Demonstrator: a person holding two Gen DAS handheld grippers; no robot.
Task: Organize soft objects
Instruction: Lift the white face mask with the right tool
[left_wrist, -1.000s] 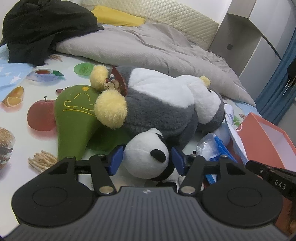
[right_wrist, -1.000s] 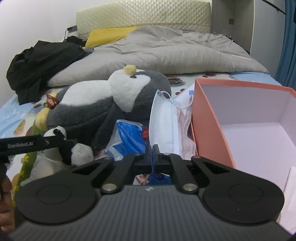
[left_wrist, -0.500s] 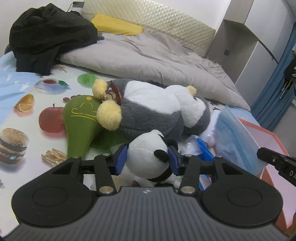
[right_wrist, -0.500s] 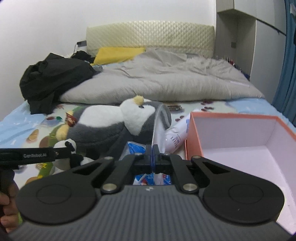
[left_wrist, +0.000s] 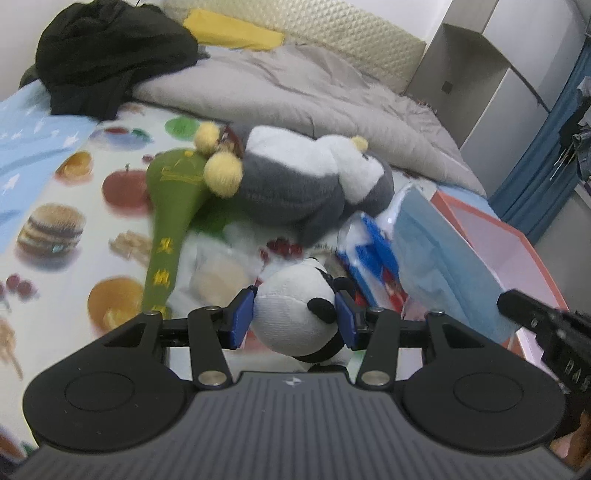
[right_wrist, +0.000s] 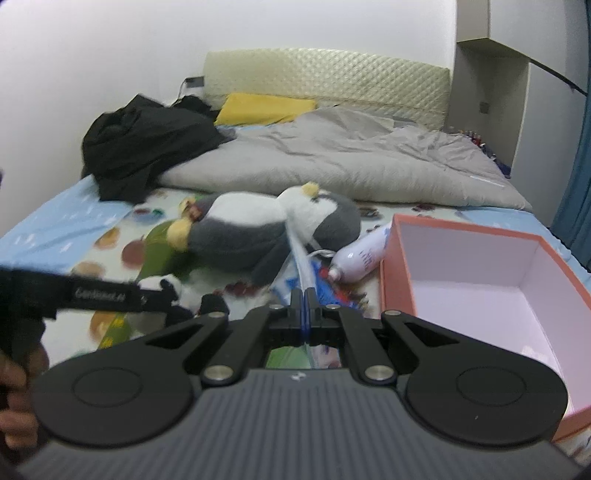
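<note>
The bed (right_wrist: 74, 206) is carrying the clutter on its fruit-printed sheet, with a grey duvet (right_wrist: 351, 162) and a black garment (right_wrist: 147, 144) lying behind. The open pink box (right_wrist: 480, 280) is sitting at the near right corner of the bed, apparently empty as far as its inside shows, and is judged to be where the soft things are going. The big grey-and-white penguin plush (left_wrist: 306, 184) is lying on its side against a green plush (left_wrist: 173, 206), untouched.

Since a second ago both pieces have come up off the sheet. The blue face mask (left_wrist: 436, 254) is hanging in the air beside the box, pinched by its edge in the right gripper (right_wrist: 305, 295), whose jaws are pressed together on it. The small panda plush (left_wrist: 295, 314) is sitting between the blue pads of the left gripper (left_wrist: 295, 319), which has just been closing and is now clamping the head at a medium width.

With both items lifted clear of the blue packet (left_wrist: 373, 251) and the bottle (right_wrist: 360, 258), the carry toward the box looks like the next step.
</note>
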